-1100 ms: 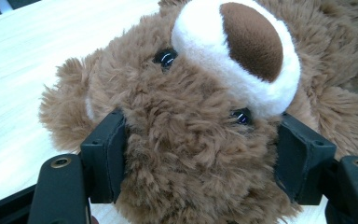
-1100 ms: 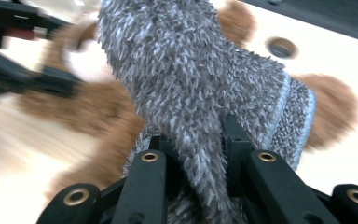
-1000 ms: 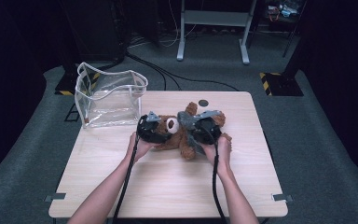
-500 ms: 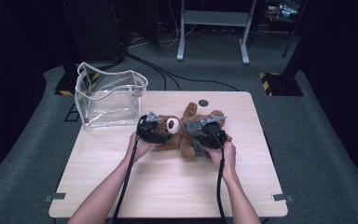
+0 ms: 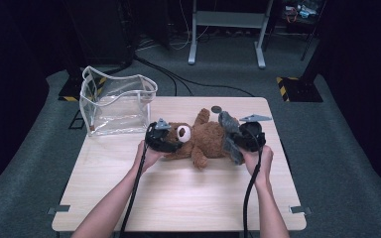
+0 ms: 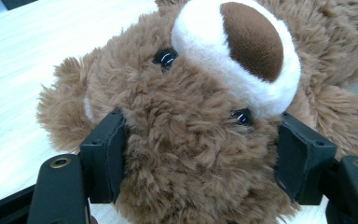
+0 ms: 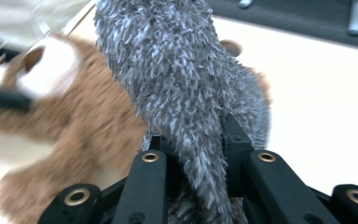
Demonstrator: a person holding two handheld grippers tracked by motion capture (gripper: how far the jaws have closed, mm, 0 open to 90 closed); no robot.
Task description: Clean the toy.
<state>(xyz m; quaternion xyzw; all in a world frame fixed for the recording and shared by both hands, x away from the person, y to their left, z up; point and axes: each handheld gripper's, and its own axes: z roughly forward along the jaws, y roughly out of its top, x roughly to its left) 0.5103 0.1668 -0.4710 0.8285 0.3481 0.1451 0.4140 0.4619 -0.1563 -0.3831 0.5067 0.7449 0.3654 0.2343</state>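
Clamping the teddy bear's head point(image 6: 191, 140), your left gripper point(image 6: 200, 163) shows its eyes; your right gripper point(image 7: 193, 154), lower centre, pinches grey fluffy cloth point(image 7: 177, 84), small in the high view.

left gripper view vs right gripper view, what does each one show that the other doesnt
Left gripper view alone: the teddy bear's face up close, with both eyes and the white muzzle with its brown nose, and the left gripper with its jaws pressed against the sides of the head.

Right gripper view alone: a grey furry piece pinched in the right gripper, a clear bag at the top left, and a small dark disc on the table.

Both: the brown bear and the light wooden table.
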